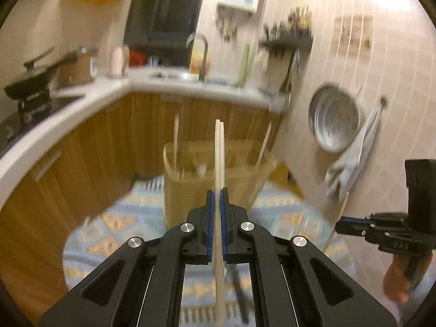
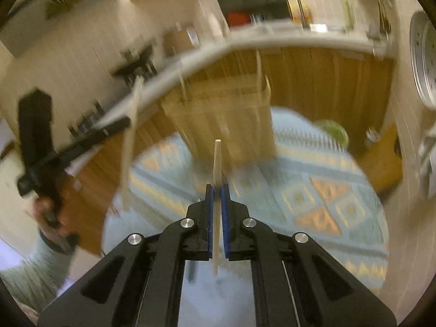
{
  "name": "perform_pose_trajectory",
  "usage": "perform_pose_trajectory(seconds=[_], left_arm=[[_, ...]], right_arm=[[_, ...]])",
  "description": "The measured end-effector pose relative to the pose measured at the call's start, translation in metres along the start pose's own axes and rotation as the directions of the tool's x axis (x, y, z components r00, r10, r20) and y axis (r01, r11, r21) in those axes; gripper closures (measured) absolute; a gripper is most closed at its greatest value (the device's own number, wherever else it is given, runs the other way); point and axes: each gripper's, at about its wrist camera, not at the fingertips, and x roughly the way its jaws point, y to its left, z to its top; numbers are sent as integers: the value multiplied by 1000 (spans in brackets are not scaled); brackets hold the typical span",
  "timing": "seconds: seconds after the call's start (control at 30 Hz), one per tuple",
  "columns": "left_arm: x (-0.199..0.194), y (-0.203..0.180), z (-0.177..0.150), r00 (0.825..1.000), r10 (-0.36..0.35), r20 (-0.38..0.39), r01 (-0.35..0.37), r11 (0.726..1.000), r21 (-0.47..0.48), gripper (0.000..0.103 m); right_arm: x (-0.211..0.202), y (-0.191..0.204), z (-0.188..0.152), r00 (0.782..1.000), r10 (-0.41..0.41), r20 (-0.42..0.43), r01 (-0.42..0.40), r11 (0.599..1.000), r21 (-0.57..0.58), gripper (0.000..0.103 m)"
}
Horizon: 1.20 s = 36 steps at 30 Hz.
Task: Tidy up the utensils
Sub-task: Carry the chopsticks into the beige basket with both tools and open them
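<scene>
Chopsticks [image 1: 219, 147], pale wood, stand clenched between the pads of the left gripper [image 1: 217, 190], long axis running straight ahead along the fingers, tips aimed at the holder [image 1: 190, 185]. A single stick [image 2: 216, 163] is likewise clamped in the right gripper [image 2: 217, 188], pointing the same way. Several sticks already stand in the holder on the patterned cloth [image 2: 313, 179]; these look next, with neither yet delivered.

The wooden holder [image 1: 218, 174] stands on the patterned cloth [image 1: 278, 209], with sticks [image 1: 176, 133] rising from its compartments and barring a straight drop there. Cloth beside the holder lies open, the counter [image 1: 190, 84] cabinets close behind it.
</scene>
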Motion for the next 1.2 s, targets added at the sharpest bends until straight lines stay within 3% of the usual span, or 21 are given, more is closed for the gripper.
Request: perform_pose_trajectory(seconds=[0.17,0.33,0.47,0.53,0.67,0.8,1.07,1.2], left_arm=[[-6,-13,38,984,-16,177,17,1000,-4,101],[5,-20,69,944,7,331,-11,1000,11,101],[17,-20,80,912,23,409,-42,998,37,101],[27,-17,82,905,35,424,-58,997,41,101],[52,-8,75,892,69,446,-97,995,39,101],[75,2,62,894,105,436,-126,992,20,101],[83,0,42,877,153,455,-189,981,34,100],[82,2,35,888,154,434,-191,981,43,96]], right_arm=[[-11,14,53,983,18,183,-12,999,-35,99],[-10,17,101,959,6,282,10,998,-56,99],[-9,14,129,931,-48,362,74,996,-58,99],[-6,11,139,913,-91,397,126,990,-62,99],[14,-1,146,898,-163,408,206,976,-65,99],[37,-8,140,894,-219,391,268,961,-75,99],[68,-18,120,917,-234,322,275,957,-90,99],[77,-17,113,934,-220,280,258,960,-106,98]])
